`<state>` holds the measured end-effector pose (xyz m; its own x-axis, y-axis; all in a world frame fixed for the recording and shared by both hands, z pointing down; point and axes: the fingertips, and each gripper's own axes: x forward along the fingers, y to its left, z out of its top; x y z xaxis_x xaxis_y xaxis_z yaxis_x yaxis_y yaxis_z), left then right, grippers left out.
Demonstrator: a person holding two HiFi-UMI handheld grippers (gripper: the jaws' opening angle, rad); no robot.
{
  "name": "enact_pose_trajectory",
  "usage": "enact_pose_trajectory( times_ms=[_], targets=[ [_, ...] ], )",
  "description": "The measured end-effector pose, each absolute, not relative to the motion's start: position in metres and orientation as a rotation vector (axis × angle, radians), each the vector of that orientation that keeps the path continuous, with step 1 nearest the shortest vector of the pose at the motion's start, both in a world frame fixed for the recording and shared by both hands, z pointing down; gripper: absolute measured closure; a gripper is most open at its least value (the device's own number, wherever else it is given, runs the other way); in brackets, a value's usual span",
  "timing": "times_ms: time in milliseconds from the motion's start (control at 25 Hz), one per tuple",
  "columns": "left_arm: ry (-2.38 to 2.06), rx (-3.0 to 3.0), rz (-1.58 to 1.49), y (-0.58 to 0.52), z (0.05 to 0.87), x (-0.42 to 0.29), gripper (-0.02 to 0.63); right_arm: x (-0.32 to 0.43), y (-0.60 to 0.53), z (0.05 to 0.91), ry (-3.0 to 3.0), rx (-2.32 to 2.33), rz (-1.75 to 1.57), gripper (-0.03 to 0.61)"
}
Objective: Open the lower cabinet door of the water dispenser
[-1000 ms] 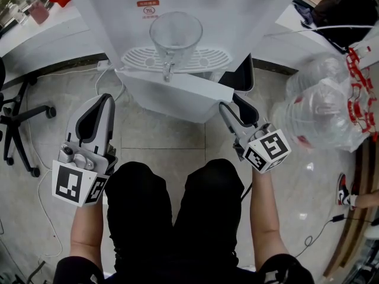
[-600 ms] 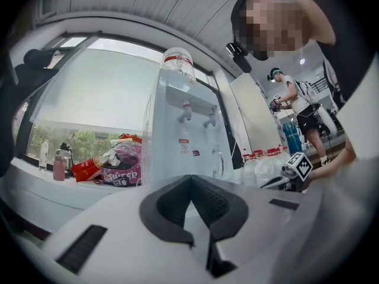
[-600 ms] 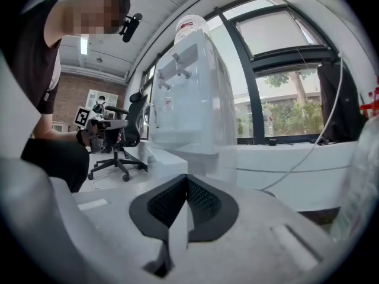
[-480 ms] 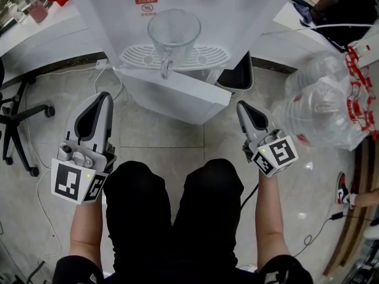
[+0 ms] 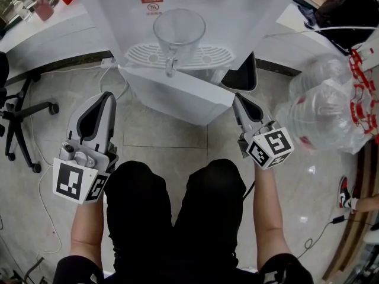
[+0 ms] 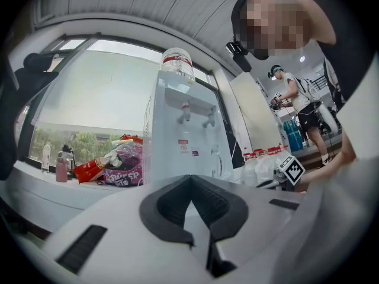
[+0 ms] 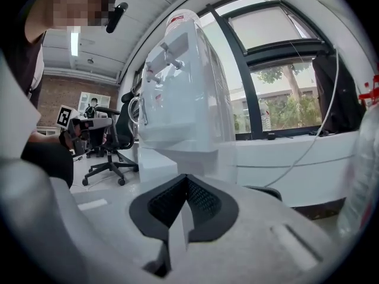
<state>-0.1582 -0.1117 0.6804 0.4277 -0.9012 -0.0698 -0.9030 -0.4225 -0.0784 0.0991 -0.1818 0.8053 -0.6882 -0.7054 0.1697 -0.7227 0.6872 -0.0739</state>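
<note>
The white water dispenser (image 5: 195, 16) stands straight ahead with a glass jug (image 5: 177, 31) on its drip tray (image 5: 142, 55). Its lower cabinet door (image 5: 177, 96) stands ajar, swung out towards me, free corner at the right. My right gripper (image 5: 238, 99) is shut on nothing, its tips just right of that corner; whether they touch it I cannot tell. In the right gripper view the right gripper (image 7: 186, 179) points past the dispenser (image 7: 183, 99). My left gripper (image 5: 105, 96) hangs left of the door, apart from it, shut and empty; the left gripper (image 6: 190, 179) faces the dispenser (image 6: 183, 135).
A black bin (image 5: 243, 76) sits behind the door's right side. Clear bags of plastic bottles (image 5: 325, 105) are piled at the right. An office chair (image 5: 23, 108) and floor cables (image 5: 41, 176) lie left. My legs (image 5: 172, 218) fill the foreground. Another person (image 6: 299, 99) stands far off.
The right gripper's jaws went from open to shut. It swung right, away from the door's corner, then came back beside it. The left gripper kept still.
</note>
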Motion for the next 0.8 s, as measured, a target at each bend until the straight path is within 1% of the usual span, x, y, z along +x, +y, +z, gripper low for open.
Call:
enact_pose_trajectory(
  times_ms=[440,800],
  targets=[
    [1.649,-2.549,0.023,-0.109,0.680,-0.163,0.606,0.092,-0.161,0.806,-2.775,1.017,0.185,0.575],
    [1.665,-2.536,0.017,-0.102,0.679,-0.170,0.606,0.082,-0.140,0.805,-2.804,0.720,0.200,0.574]
  ],
)
